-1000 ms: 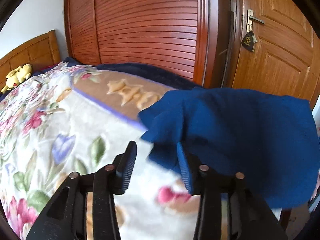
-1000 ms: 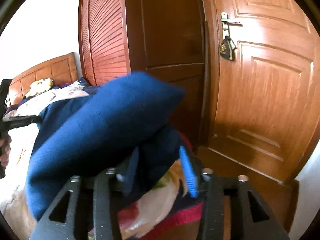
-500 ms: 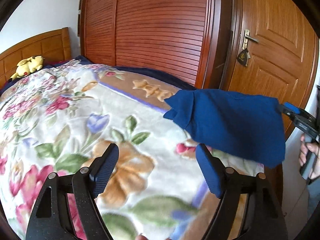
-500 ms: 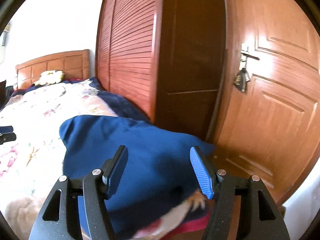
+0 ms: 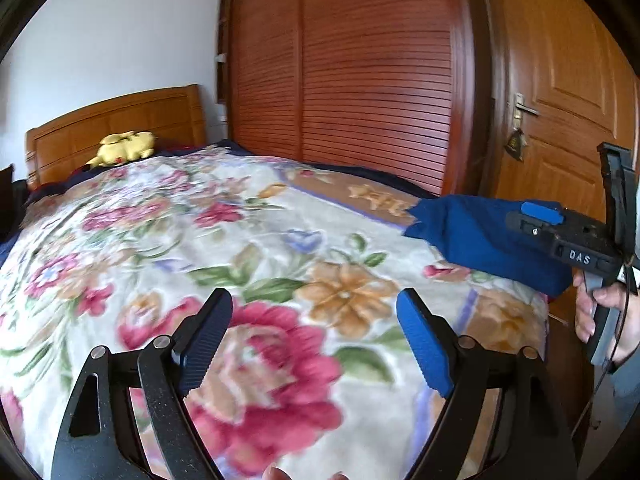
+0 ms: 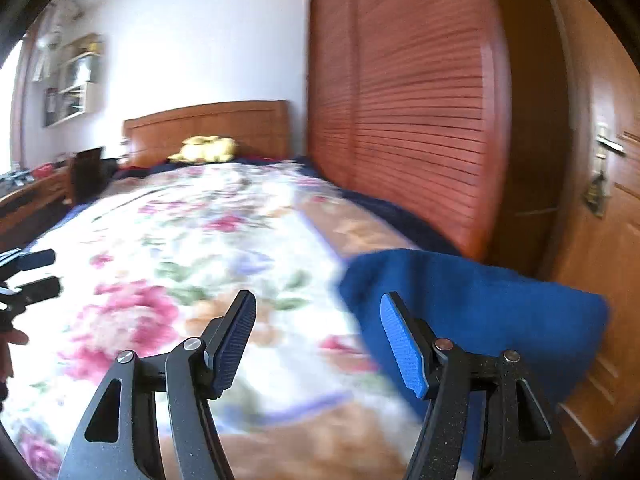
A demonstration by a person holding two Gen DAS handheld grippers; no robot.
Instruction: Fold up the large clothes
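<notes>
A folded dark blue garment [image 5: 472,236] lies on the near right corner of the floral blanket [image 5: 240,240], by the wardrobe. My left gripper [image 5: 314,304] hovers over the blanket to the left of the garment; its jaws are opening and nothing is between them. In the right wrist view the garment [image 6: 480,304] sits ahead and to the right of my right gripper [image 6: 318,304], which is open and empty, clear of the cloth. That right gripper [image 5: 532,220] also shows in the left wrist view, in front of the garment's right end, held by a hand [image 5: 600,304].
A yellow plush toy [image 6: 204,148] rests by the wooden headboard [image 6: 208,124]. A slatted wardrobe [image 5: 360,100] and a wooden door [image 5: 568,128] stand to the right of the bed. A desk [image 6: 32,196] stands to the left.
Both grippers let go of the blue garment, opened and pulled back from it. The garment now lies folded on the bed corner, smaller in both views.
</notes>
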